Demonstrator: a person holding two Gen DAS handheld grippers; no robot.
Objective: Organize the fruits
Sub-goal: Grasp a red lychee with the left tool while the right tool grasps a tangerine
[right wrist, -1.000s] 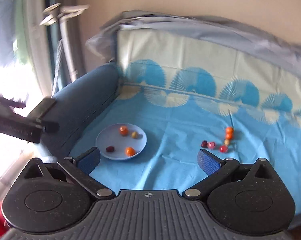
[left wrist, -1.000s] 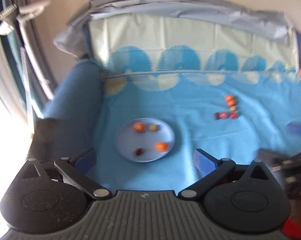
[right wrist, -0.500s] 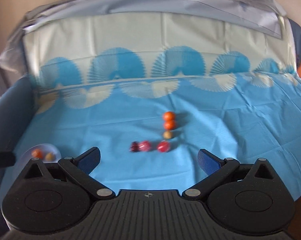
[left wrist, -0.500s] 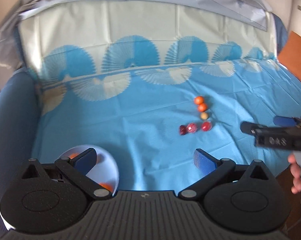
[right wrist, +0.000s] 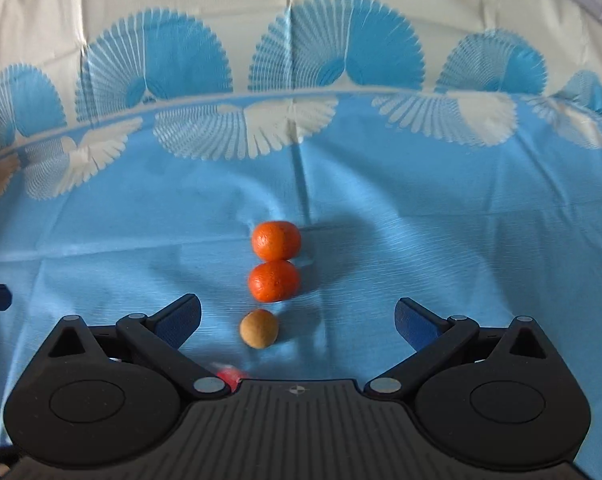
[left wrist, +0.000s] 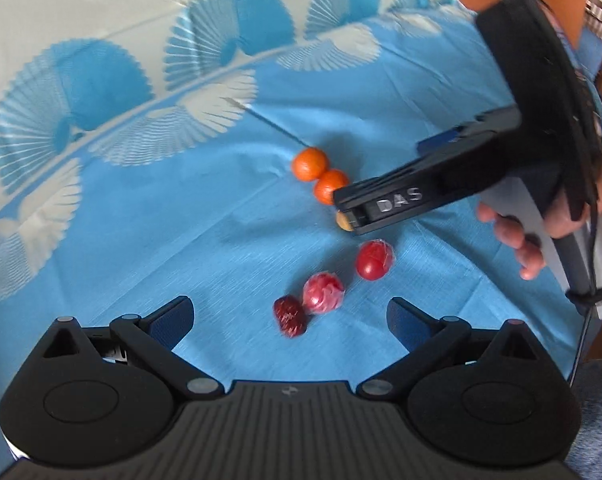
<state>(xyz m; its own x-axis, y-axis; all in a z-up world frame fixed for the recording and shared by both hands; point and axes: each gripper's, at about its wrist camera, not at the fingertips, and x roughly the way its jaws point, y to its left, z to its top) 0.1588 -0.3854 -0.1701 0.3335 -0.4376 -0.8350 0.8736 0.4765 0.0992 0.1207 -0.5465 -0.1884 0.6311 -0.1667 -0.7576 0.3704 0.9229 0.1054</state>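
Straddling the tan fruit (right wrist: 259, 328), the right gripper (right wrist: 297, 318) hangs spread wide — lined up for a pick; the left gripper (left wrist: 289, 318), equally wide, frames the dark date (left wrist: 289, 316).

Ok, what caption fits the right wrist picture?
Open right gripper closes in on a small tan fruit below two oranges on blue cloth.
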